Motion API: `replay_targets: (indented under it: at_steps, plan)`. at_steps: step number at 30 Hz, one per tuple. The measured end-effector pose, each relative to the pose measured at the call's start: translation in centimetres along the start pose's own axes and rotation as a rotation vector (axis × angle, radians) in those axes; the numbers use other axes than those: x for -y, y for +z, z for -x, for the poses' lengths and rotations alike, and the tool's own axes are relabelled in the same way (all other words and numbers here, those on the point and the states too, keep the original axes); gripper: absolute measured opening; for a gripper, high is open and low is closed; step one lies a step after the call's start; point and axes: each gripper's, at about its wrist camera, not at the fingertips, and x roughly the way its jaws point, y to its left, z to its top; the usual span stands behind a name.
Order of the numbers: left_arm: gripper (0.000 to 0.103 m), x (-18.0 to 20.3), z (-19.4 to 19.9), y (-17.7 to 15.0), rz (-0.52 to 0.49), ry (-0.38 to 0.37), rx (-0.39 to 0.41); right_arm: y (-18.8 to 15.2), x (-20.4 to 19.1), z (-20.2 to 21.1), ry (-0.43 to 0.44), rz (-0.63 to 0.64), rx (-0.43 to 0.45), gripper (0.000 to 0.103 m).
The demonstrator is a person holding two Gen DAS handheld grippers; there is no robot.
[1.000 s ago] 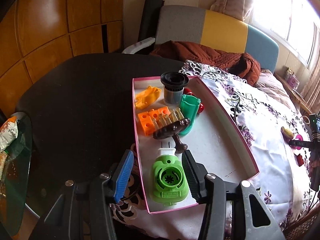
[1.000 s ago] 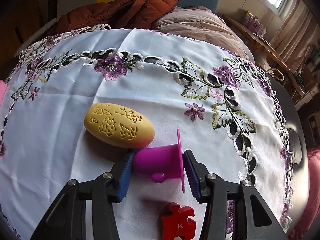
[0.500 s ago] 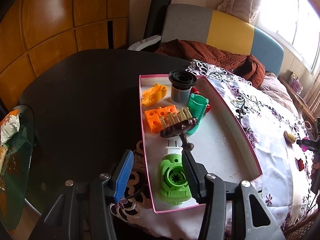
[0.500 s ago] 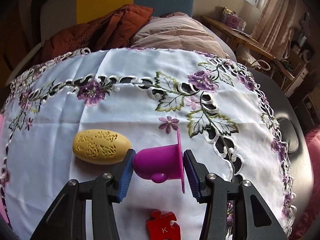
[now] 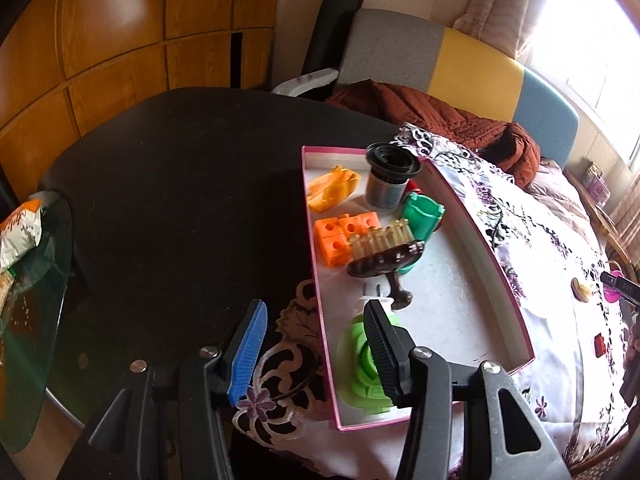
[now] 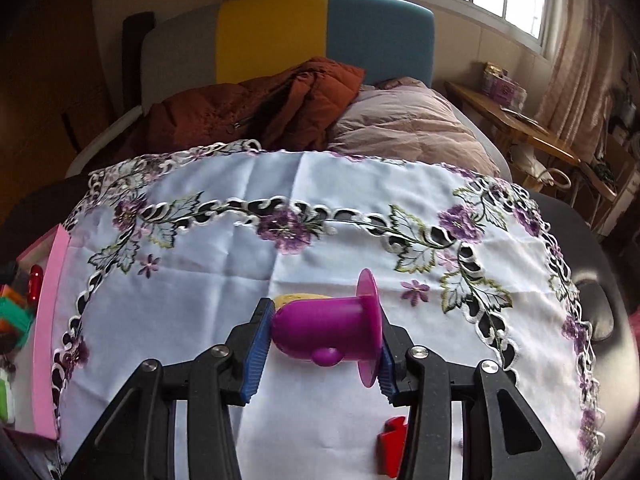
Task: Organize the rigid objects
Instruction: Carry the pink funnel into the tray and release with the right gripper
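Note:
A purple flanged cup (image 6: 320, 328) lies sideways between the pads of my right gripper (image 6: 326, 320), lifted off the white embroidered cloth (image 6: 280, 248); the jaws are closing on it. A yellow oval piece (image 6: 296, 299) peeks out behind the cup. A red puzzle piece (image 6: 390, 446) lies below the right finger. My left gripper (image 5: 314, 312) stands open above the left wall of the pink box (image 5: 480, 248), holding nothing. The box holds a green round toy (image 5: 360, 364), a dark brush (image 5: 384, 258), orange blocks (image 5: 340, 236), a black cup (image 5: 390, 180) and a green cup (image 5: 422, 214).
The box rests partly on a dark round table (image 5: 180, 184) and partly on the cloth. A sofa with a rust jacket (image 6: 260, 112) sits behind. A glass side table (image 5: 28, 320) stands at the left. The pink box wall (image 6: 50, 320) shows at the right wrist view's left edge.
My right gripper has risen with the purple cup, and the yellow oval is now mostly hidden behind it. My left gripper has shifted left, so the green toy is no longer between its fingers.

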Motion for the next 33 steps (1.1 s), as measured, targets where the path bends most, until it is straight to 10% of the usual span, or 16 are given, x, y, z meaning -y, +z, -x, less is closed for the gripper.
replay_targets:
  at_steps: [21,33]
  plan:
    - [0.051,-0.9,0.5,-0.3,0.013,-0.003,0.014,-2.9,-20.9,8.1,0.485,0.318,0.047,0.046]
    - [0.051,-1.2,0.7,-0.3,0.008,-0.007,0.024,-5.6,-28.3,7.4,0.581,0.435,-0.046,0.046]
